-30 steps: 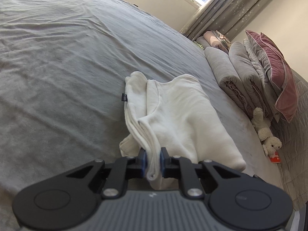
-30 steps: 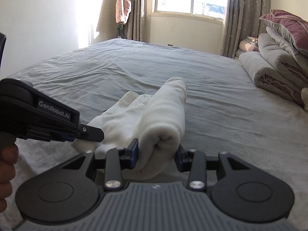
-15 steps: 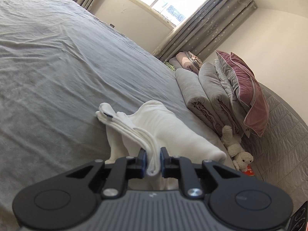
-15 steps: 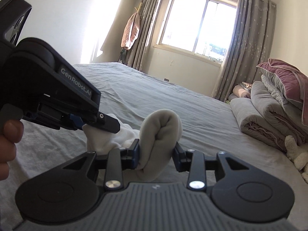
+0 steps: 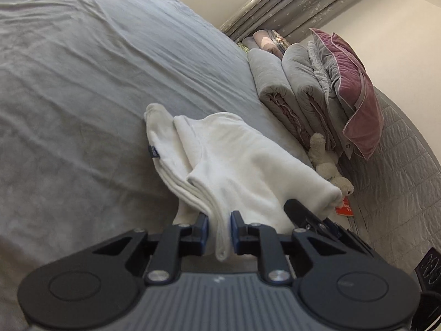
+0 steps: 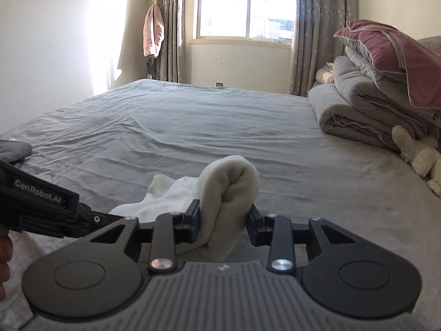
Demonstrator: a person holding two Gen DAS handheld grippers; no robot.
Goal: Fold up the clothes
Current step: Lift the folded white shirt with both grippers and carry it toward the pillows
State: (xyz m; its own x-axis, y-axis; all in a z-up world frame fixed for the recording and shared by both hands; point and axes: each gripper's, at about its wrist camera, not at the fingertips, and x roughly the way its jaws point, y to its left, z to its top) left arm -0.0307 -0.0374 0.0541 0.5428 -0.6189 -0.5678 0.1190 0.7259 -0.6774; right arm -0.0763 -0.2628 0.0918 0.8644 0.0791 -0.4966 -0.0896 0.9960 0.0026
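A folded white garment point(image 5: 237, 162) lies on the grey bed point(image 5: 82, 82), its near edge held by both grippers. My left gripper point(image 5: 219, 227) is shut on the layered left edge of the garment. My right gripper point(image 6: 223, 220) is shut on the thick folded right corner point(image 6: 228, 184). In the left wrist view the right gripper's finger point(image 5: 306, 215) shows at the garment's right corner. In the right wrist view the left gripper point(image 6: 41, 207) shows at the left, beside the white cloth point(image 6: 165, 195).
Rolled grey quilts point(image 5: 289, 88) and a pink pillow point(image 5: 355, 82) are stacked along the bed's right side, with a cream plush toy point(image 5: 328, 165) and a red card point(image 5: 344, 208) below them. A grey garment point(image 6: 13, 149) lies at the far left. A window point(image 6: 245, 5) is behind.
Both grippers rose with the garment and tilted up toward the window, then came back down. The garment now lies flatter on the bed, still held at both near corners.
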